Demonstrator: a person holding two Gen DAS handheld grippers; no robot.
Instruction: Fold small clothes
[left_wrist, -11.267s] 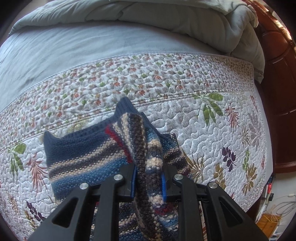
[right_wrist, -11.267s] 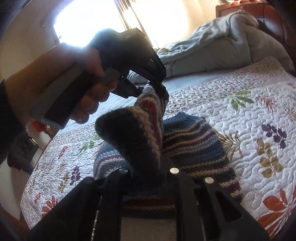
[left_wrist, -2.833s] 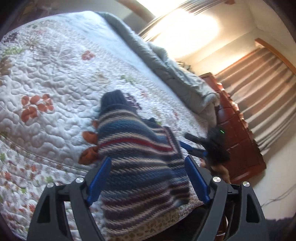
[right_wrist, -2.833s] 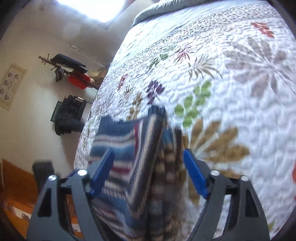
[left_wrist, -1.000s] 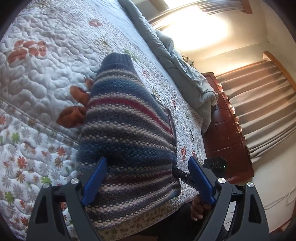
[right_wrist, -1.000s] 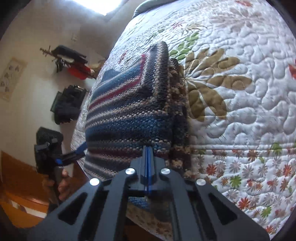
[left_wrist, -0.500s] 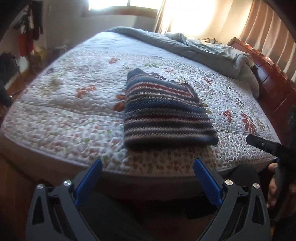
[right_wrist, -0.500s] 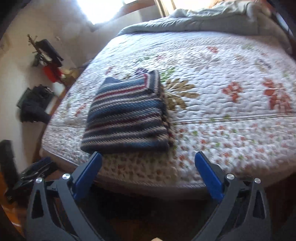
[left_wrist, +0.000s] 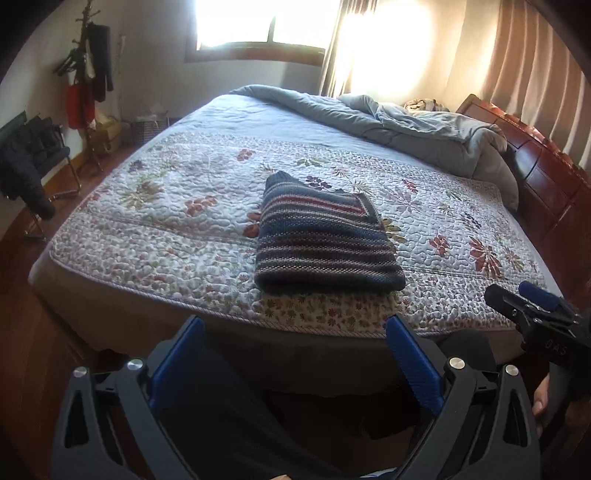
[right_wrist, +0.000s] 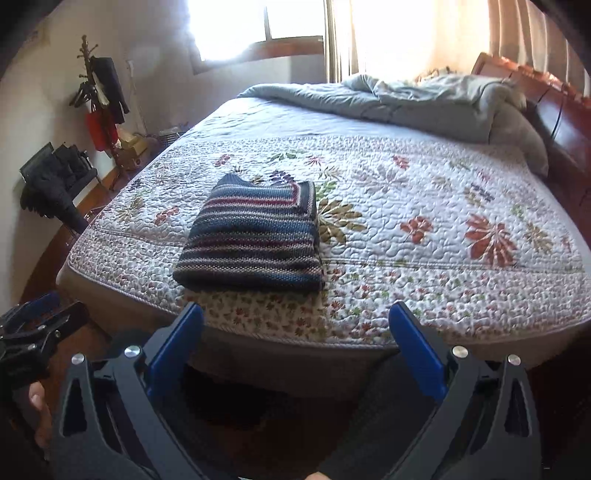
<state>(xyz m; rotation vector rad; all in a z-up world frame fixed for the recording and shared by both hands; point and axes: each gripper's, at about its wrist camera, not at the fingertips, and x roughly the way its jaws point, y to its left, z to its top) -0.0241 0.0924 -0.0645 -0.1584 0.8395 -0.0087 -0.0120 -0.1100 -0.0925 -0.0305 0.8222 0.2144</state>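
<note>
A striped knit sweater (left_wrist: 321, 240) in blue, red and beige lies folded into a flat rectangle on the floral quilt (left_wrist: 155, 221), near the bed's front edge. It also shows in the right wrist view (right_wrist: 255, 240). My left gripper (left_wrist: 295, 354) is open and empty, held back off the bed in front of the sweater. My right gripper (right_wrist: 295, 339) is open and empty too, also off the bed. The right gripper shows at the right edge of the left wrist view (left_wrist: 535, 314). The left gripper shows at the left edge of the right wrist view (right_wrist: 33, 325).
A rumpled grey-blue duvet (left_wrist: 406, 125) lies at the far end of the bed by the wooden headboard (left_wrist: 546, 173). A coat rack (left_wrist: 88, 74) and a chair with dark clothes (left_wrist: 29, 162) stand left of the bed. My dark-clothed legs are below the grippers.
Both grippers have drawn further back from the bed and stay open. The folded sweater lies where it was.
</note>
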